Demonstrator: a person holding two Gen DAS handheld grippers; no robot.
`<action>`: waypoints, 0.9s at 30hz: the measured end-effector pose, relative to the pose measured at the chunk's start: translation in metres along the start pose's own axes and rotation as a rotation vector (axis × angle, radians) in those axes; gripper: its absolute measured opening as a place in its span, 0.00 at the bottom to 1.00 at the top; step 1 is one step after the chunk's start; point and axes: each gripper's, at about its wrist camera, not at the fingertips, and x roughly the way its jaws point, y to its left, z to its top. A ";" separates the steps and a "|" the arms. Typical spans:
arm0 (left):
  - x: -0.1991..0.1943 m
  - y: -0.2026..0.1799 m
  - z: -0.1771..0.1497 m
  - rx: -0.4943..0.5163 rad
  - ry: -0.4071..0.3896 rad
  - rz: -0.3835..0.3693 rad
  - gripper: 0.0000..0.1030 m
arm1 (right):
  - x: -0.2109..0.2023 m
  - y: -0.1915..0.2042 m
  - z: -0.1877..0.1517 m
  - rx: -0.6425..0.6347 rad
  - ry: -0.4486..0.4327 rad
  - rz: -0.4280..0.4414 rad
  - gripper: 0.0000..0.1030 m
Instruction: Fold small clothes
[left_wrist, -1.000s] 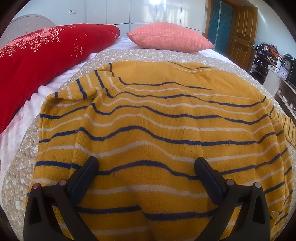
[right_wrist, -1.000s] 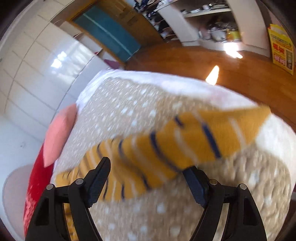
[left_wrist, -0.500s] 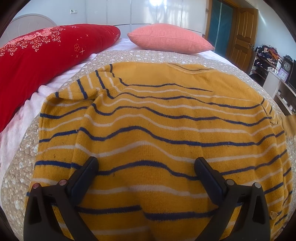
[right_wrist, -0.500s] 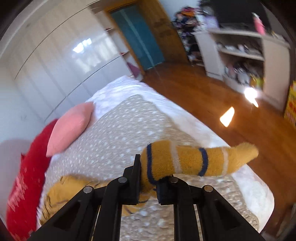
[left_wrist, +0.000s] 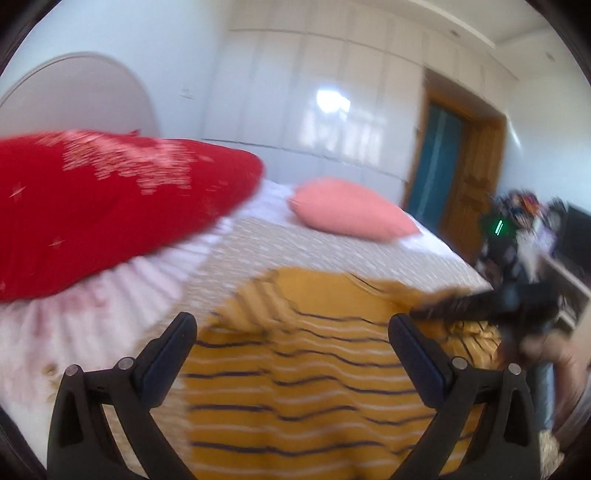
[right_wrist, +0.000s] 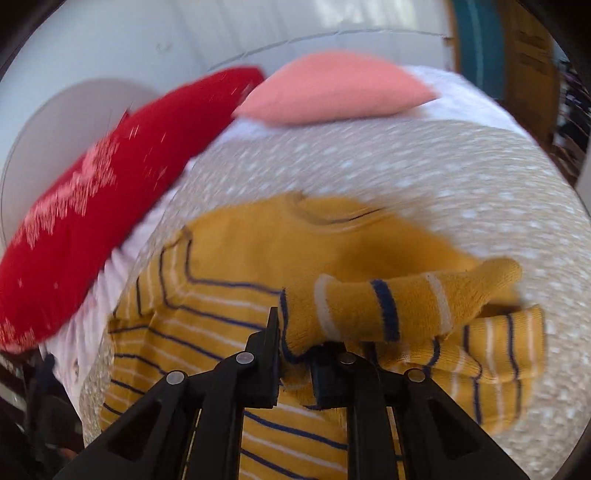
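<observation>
Two claws over a striped sweater spread on the bed. Right claw pinches the sleeve above the body, jaws easing apart; left claw gapes empty. Risk: the loosening pinch drops the sleeve crooked.

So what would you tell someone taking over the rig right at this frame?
Right gripper: its jaws are just starting to open but are clamped on the sleeve of the yellow striped sweater, with the sleeve carried in over the sweater's body.
Left gripper: jaws wide open, holding nothing, above the sweater's lower part.
The sweater lies flat on the speckled bedspread, below the pink pillow and red pillow.
Done: the other sleeve looks folded in.
Left: lay this sleeve down, release it, then fold the body.
</observation>
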 end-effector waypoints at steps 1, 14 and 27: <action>-0.001 0.011 -0.003 -0.030 -0.015 0.000 1.00 | 0.019 0.007 -0.001 0.001 0.045 0.035 0.22; 0.023 0.104 -0.013 -0.294 0.063 0.067 1.00 | -0.018 0.009 -0.001 -0.062 -0.030 -0.030 0.48; 0.009 0.128 -0.015 -0.360 0.028 0.163 1.00 | 0.096 0.079 -0.005 -0.225 0.125 -0.248 0.43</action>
